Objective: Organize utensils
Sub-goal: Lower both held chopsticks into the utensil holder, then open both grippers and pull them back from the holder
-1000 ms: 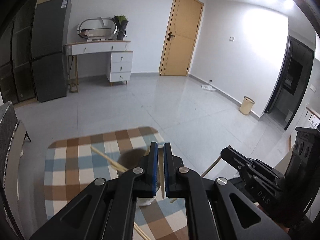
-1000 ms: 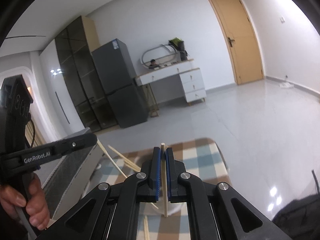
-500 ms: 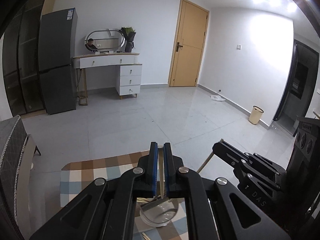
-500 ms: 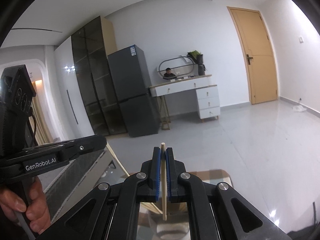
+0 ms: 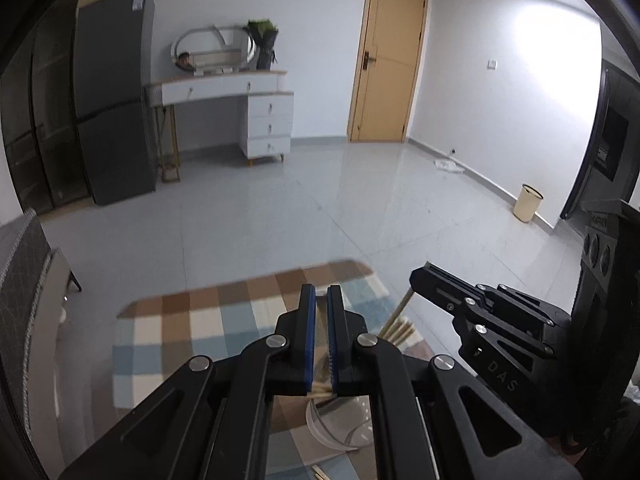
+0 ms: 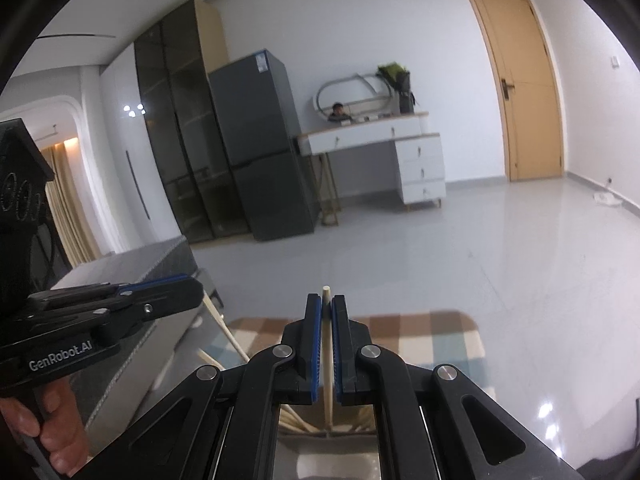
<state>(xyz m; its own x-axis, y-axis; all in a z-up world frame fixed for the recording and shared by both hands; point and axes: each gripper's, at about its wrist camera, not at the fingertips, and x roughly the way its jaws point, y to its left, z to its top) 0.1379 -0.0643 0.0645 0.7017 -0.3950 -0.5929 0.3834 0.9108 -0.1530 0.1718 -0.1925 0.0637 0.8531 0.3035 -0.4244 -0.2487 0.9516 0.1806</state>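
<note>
My left gripper (image 5: 321,292) hangs over the chequered table (image 5: 192,328), jaws shut. The right wrist view shows it (image 6: 196,284) at the left, shut on a wooden chopstick (image 6: 224,328) that slants down from its tip. My right gripper (image 6: 327,300) is shut on another chopstick (image 6: 328,360), which stands upright between the blue pads. In the left wrist view this gripper (image 5: 418,274) sits at the right with its chopstick (image 5: 402,306) hanging below. A pale holder (image 5: 336,428) under the jaws has several chopsticks (image 5: 396,332) leaning in it.
A grey padded seat (image 5: 24,280) borders the table on the left. A hand (image 6: 52,432) grips the left gripper's handle. A loose chopstick (image 5: 320,472) lies near the table's front. Beyond are tiled floor, a dark fridge (image 5: 116,92) and a white dresser (image 5: 240,92).
Both grippers, each still shut on its chopstick, have shifted across the table and sunk toward the holder. The holder now lies right under the jaws.
</note>
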